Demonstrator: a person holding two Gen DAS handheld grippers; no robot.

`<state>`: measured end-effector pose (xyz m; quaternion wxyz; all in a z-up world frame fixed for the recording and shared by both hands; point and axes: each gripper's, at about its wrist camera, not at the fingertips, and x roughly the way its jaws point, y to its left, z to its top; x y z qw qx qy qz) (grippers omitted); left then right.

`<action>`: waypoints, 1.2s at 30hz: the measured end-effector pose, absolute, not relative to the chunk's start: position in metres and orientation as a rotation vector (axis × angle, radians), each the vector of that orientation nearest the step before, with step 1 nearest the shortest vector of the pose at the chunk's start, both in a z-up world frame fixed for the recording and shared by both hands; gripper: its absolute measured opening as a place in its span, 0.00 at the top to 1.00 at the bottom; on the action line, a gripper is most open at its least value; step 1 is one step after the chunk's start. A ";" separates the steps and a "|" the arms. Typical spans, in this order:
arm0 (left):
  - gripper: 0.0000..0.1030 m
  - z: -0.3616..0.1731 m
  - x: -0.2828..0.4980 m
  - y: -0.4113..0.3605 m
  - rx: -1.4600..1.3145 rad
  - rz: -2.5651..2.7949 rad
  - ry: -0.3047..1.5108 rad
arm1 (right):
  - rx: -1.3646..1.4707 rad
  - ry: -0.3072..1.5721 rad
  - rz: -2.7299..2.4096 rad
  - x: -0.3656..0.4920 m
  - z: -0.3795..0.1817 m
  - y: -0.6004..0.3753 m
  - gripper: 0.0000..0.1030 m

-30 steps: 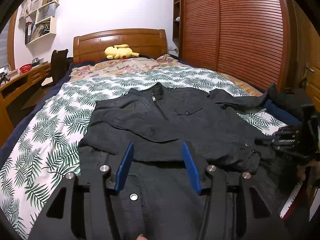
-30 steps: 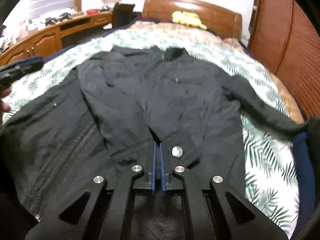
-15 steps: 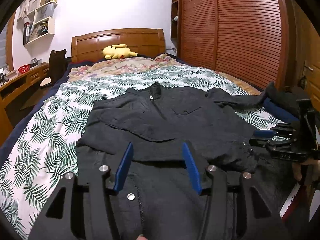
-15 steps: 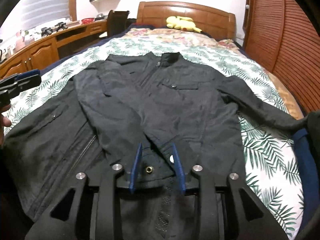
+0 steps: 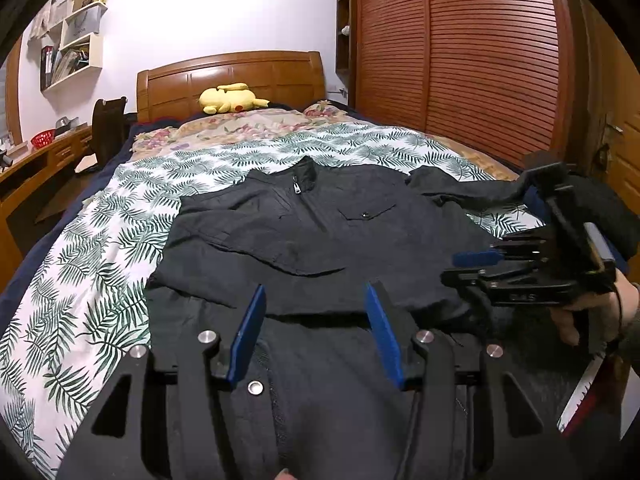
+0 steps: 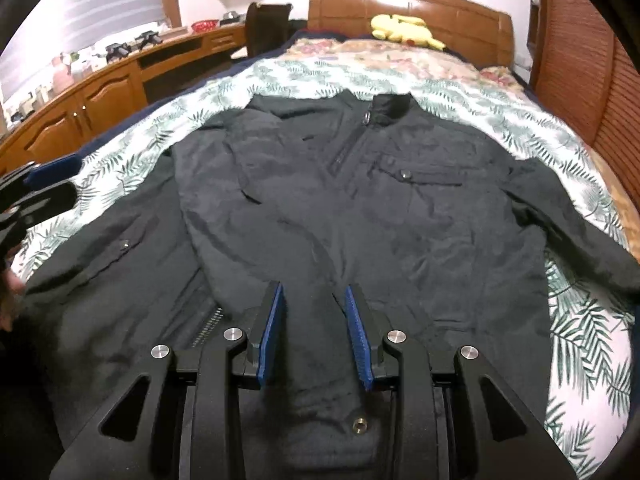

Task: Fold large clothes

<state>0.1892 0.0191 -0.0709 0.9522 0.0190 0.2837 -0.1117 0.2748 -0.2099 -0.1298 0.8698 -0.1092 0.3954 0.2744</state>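
A large black jacket (image 5: 320, 236) lies front up on the bed, collar toward the headboard; it also shows in the right wrist view (image 6: 400, 216). Its left sleeve is folded across the chest down to the hem. The other sleeve (image 6: 576, 224) stretches out to the right. My left gripper (image 5: 316, 300) is open and empty above the jacket's hem. My right gripper (image 6: 314, 300) is open above the folded sleeve's cuff, with fabric below its fingers; it also shows in the left wrist view (image 5: 476, 268) at the right.
The bed has a leaf-print cover (image 5: 100, 248) and a wooden headboard (image 5: 232, 76) with a yellow plush toy (image 5: 228, 98). A slatted wooden wardrobe (image 5: 480, 52) stands on the right. A wooden desk (image 6: 100, 92) runs along the left side.
My right gripper was shut on the sleeve cuff a second ago; it has opened, let the cuff go and drawn back. My left gripper has stayed open and barely moved.
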 end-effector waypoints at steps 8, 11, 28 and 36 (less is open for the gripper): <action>0.50 -0.070 0.193 0.016 0.016 -0.241 0.580 | -0.259 0.962 0.595 0.291 -0.168 -0.218 0.63; 0.50 -0.071 0.194 0.014 0.015 -0.245 0.583 | -0.260 0.951 0.589 0.287 -0.162 -0.225 0.53; 0.50 -0.076 0.197 0.010 0.014 -0.240 0.610 | -0.239 0.768 0.259 0.316 -0.028 -0.390 0.36; 0.50 -0.085 0.204 0.004 -0.024 -0.293 0.671 | -0.100 0.770 -0.047 0.371 -0.018 -0.516 0.36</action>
